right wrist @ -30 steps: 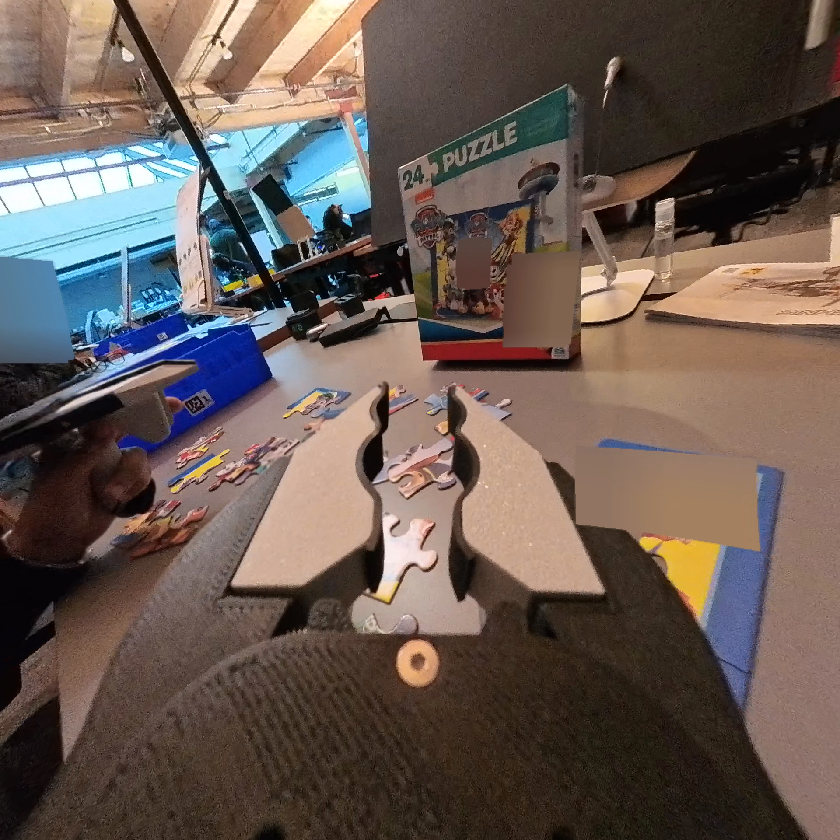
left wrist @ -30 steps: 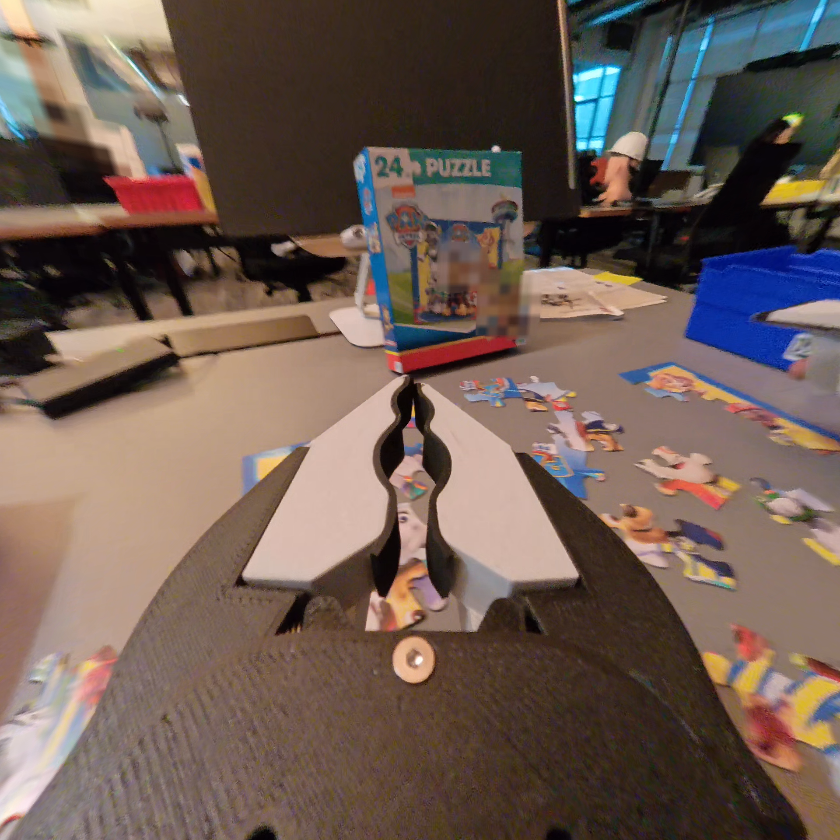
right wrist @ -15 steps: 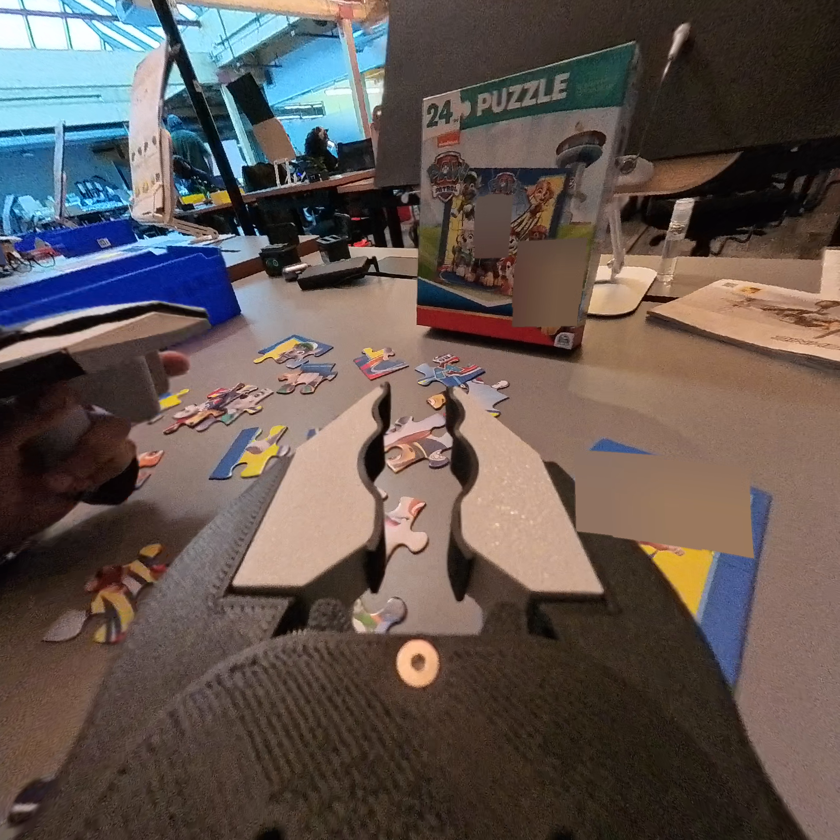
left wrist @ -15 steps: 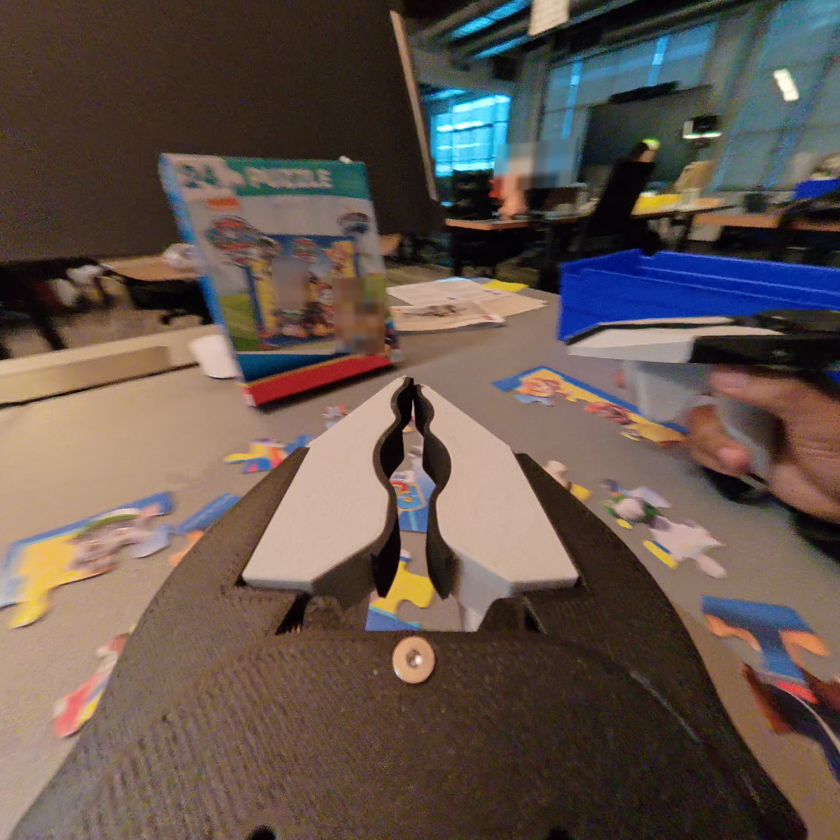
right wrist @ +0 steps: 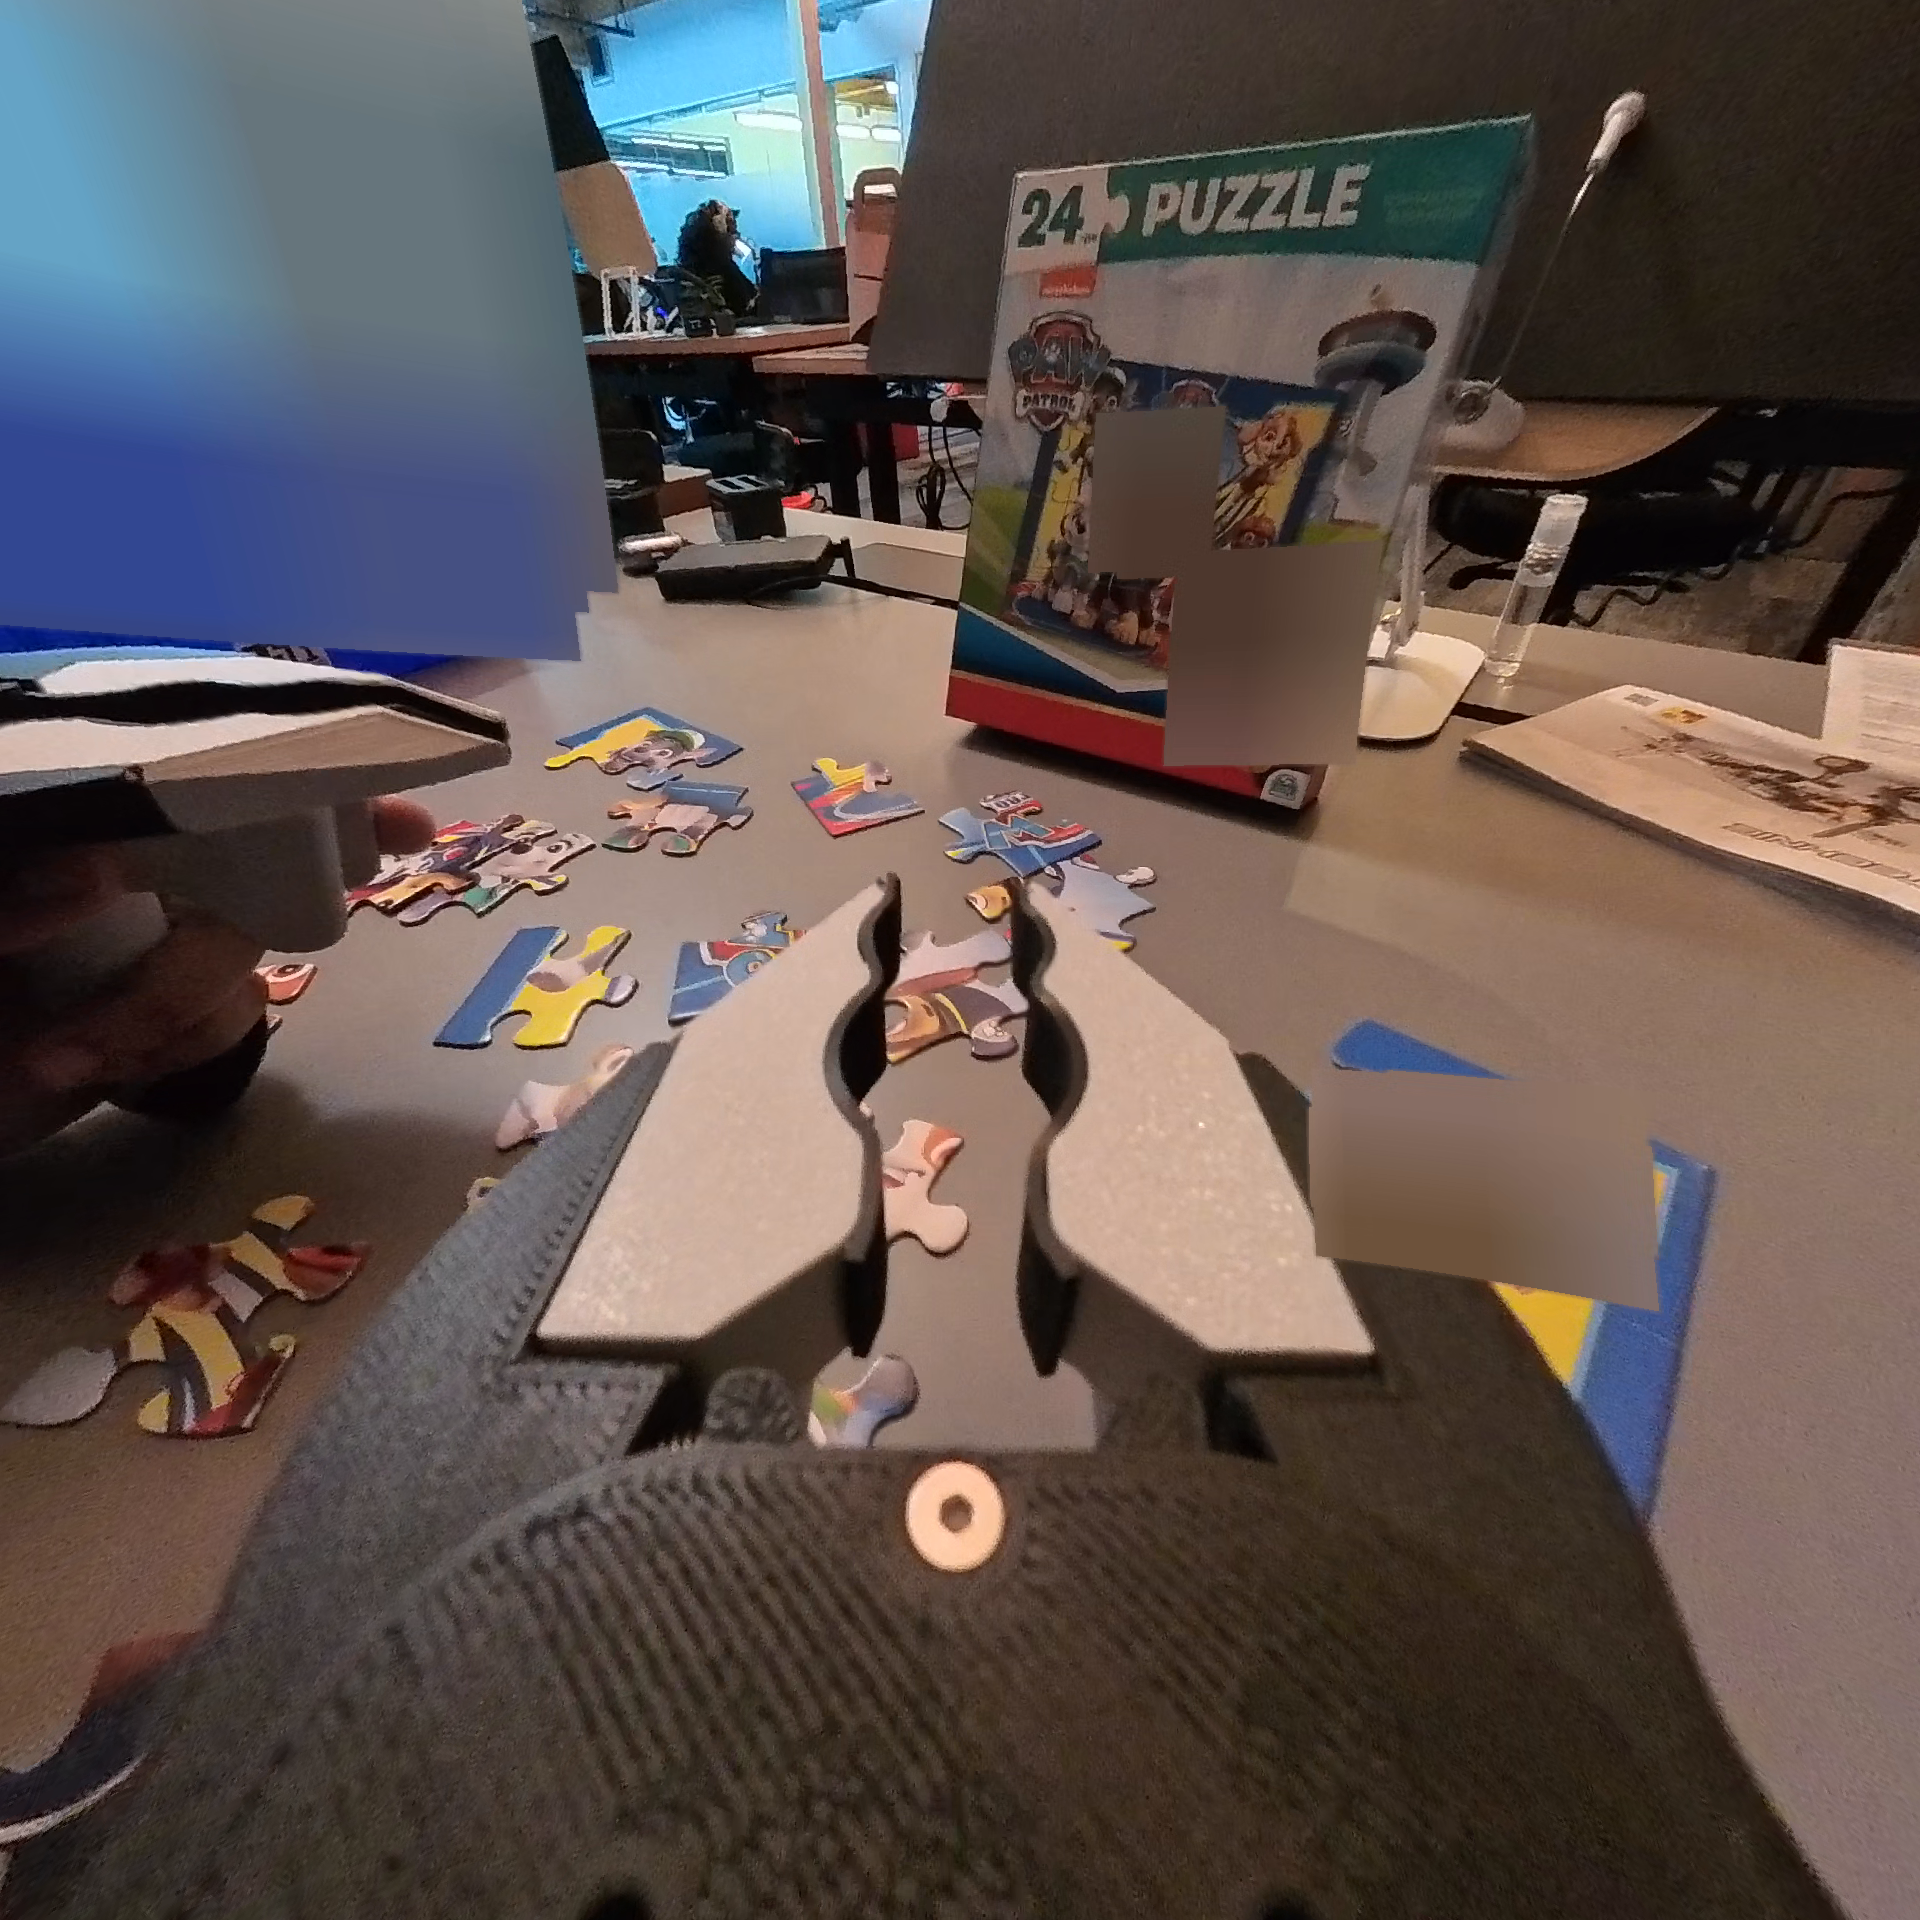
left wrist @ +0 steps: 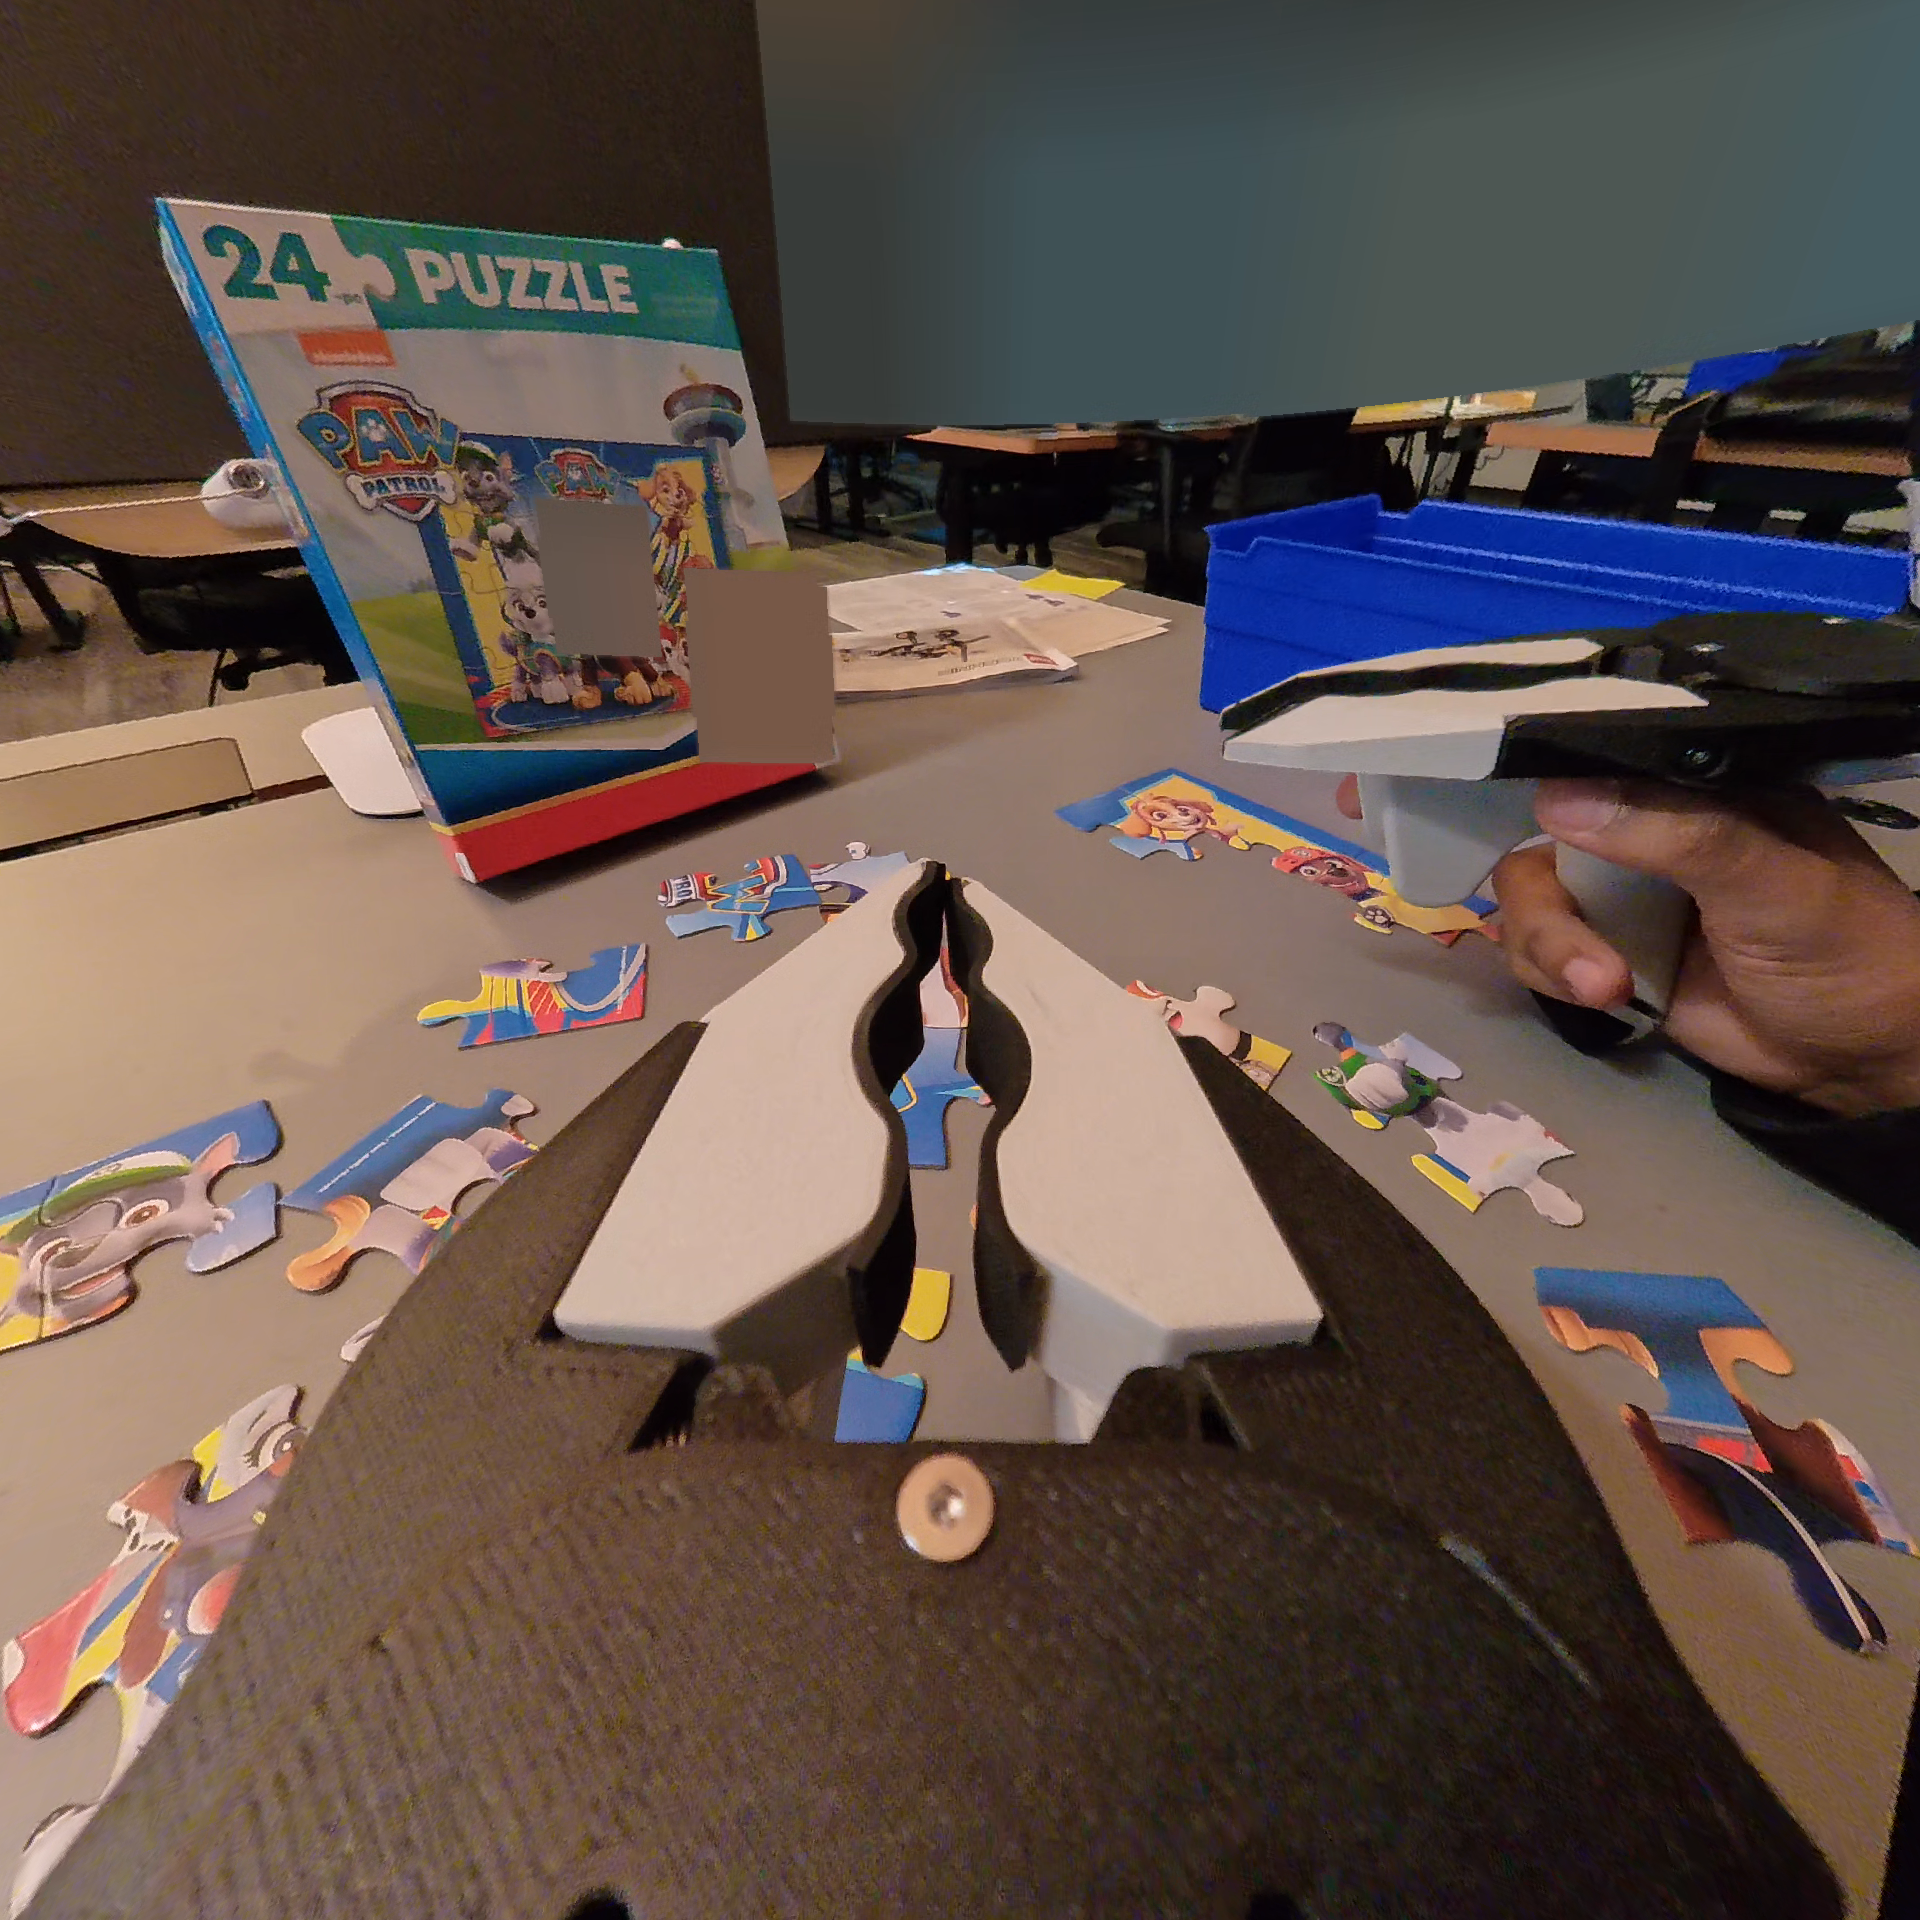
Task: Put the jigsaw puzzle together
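**Two grippers hovering over scattered puzzle pieces**

We are holding the left gripper low over the grey worktop, and its grey fingers are meeting at the tips, closed on nothing. Below them, at the centre of the left wrist frame, a blue cardboard puzzle piece is lying flat on the worktop. We are keeping the right gripper above the loose pieces too; its fingers are standing a little apart with nothing between them, and a brown-and-grey puzzle piece is showing through the gap on the worktop. In the upper part of both frames the tall blue-and-red cardboard puzzle box is standing upright behind the pieces. A blue plastic bin is sitting at the right edge of the left wrist frame, and a joined strip of blue-and-yellow puzzle pieces is lying just in front of it.
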The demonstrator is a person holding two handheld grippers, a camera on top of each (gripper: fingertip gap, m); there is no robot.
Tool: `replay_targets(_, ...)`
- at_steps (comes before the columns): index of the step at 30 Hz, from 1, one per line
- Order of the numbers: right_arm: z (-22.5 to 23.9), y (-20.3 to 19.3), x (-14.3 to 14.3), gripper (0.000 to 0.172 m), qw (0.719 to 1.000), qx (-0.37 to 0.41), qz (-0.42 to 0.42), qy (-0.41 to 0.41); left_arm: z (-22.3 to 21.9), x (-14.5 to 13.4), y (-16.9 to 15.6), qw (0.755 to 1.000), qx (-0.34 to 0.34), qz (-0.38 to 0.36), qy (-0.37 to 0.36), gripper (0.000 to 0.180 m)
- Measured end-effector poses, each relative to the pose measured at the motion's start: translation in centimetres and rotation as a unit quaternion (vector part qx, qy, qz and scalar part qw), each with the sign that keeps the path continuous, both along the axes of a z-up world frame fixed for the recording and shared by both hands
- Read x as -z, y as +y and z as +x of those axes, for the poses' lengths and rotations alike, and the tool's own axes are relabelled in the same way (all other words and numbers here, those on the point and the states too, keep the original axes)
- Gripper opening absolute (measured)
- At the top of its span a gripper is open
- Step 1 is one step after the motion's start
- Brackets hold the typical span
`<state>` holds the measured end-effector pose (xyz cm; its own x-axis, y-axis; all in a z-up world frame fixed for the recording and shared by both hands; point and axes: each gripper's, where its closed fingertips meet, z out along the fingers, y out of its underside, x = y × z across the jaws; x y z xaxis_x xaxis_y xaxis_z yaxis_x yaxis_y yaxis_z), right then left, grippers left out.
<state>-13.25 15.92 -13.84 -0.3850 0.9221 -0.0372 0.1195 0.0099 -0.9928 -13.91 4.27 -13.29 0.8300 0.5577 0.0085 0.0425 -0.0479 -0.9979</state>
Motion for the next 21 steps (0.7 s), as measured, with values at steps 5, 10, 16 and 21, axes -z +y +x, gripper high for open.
replay_targets(5,0.3,-0.4,-0.5,0.018,1.0,-0.008,0.008,0.017,0.0,-0.1,0.1,1.0,-0.001,-0.002,0.006,0.0)
replay_targets(10,0.7,-1.0,-0.8,0.017,0.999,-0.015,0.02,0.03,0.0,-0.5,0.0,1.0,-0.009,-0.001,0.027,0.0)
replay_targets(16,0.6,-1.1,-0.6,0.017,0.999,-0.018,0.016,0.024,-0.1,-0.4,-0.1,1.0,-0.007,0.005,0.012,0.0)
replay_targets(21,0.5,-1.3,-0.7,0.017,0.999,-0.018,0.024,0.027,0.0,-0.6,-0.4,1.0,-0.007,0.013,0.013,0.0)
